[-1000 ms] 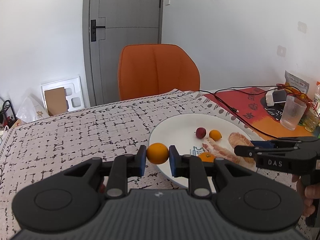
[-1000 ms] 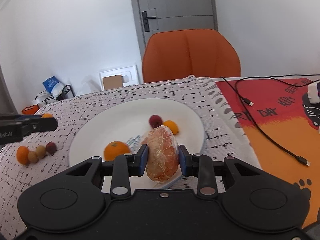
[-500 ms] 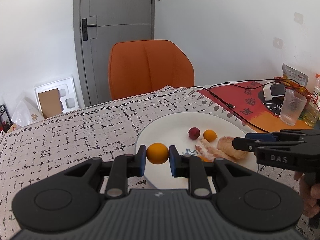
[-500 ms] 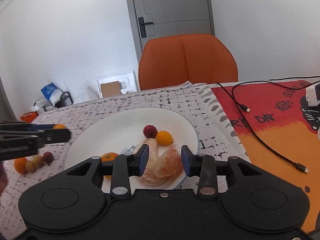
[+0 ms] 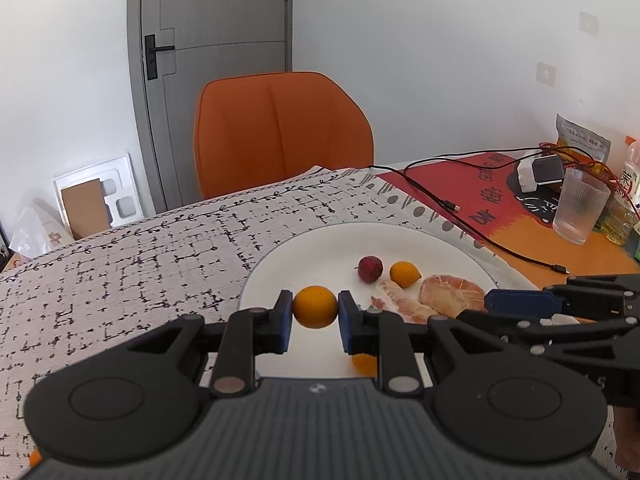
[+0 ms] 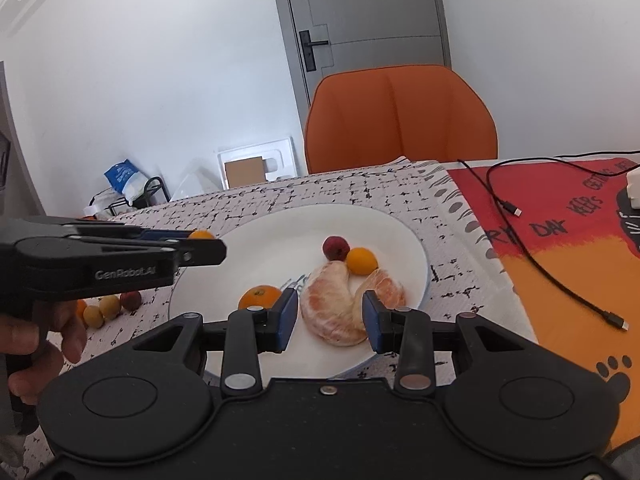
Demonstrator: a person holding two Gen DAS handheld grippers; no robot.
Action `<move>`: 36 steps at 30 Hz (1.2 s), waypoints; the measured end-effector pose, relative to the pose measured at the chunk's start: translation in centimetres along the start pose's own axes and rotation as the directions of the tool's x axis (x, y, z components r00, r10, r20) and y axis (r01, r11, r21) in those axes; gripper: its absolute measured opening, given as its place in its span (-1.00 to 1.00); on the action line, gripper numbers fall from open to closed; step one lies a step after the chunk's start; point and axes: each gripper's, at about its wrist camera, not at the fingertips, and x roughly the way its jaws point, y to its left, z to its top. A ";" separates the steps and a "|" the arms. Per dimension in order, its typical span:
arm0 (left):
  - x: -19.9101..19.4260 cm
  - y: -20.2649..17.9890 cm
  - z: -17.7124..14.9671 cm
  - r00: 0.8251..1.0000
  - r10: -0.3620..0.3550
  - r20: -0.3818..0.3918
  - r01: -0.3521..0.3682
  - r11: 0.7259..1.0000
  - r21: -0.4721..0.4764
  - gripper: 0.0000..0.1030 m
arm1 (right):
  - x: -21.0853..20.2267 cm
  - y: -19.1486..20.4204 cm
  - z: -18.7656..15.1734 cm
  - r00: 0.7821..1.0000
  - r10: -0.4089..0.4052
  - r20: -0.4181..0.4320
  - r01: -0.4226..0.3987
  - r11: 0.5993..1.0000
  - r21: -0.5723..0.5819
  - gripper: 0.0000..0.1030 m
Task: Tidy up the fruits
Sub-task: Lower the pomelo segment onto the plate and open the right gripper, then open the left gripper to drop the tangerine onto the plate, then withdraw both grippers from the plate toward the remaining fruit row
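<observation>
My left gripper (image 5: 315,312) is shut on a small round orange (image 5: 315,307), which hangs over the near left part of the white plate (image 5: 320,248). In the right wrist view the same left gripper (image 6: 208,246) reaches in from the left with the orange (image 6: 201,234) at its tip. My right gripper (image 6: 329,314) stands open over the plate's (image 6: 392,232) front edge. A peeled citrus segment (image 6: 332,308) lies on the plate between its pads, untouched, with a second segment (image 6: 384,288) beside it. Also on the plate are a red fruit (image 6: 335,247), a small orange fruit (image 6: 361,261) and a mandarin (image 6: 260,297).
Several small fruits (image 6: 110,306) lie on the patterned cloth left of the plate. A black cable (image 6: 552,276) runs over the red and orange mat on the right. A glass (image 5: 580,210) and a bottle (image 5: 628,196) stand far right. An orange chair (image 5: 280,132) is behind the table.
The right gripper opened and let the peeled segment down onto the plate. The left gripper carried the orange to the right, from beside the plate to over it.
</observation>
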 end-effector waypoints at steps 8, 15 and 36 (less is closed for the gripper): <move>0.6 -0.3 0.0 1.000 -0.009 -0.007 0.009 1.000 0.013 -0.56 | 0.2 -0.1 -0.3 1.000 0.003 -0.010 -0.003 1.000 0.016 -0.25; 0.8 -0.2 0.1 1.000 -0.004 -0.006 0.004 1.000 0.004 -0.49 | 0.2 0.0 -0.5 1.000 -0.001 -0.012 0.001 1.000 0.016 -0.25; -5.0 3.3 -0.7 0.991 0.124 0.056 -0.121 0.991 -0.062 0.70 | -1.0 2.2 -0.2 1.000 0.021 0.008 -0.021 1.000 -0.013 0.37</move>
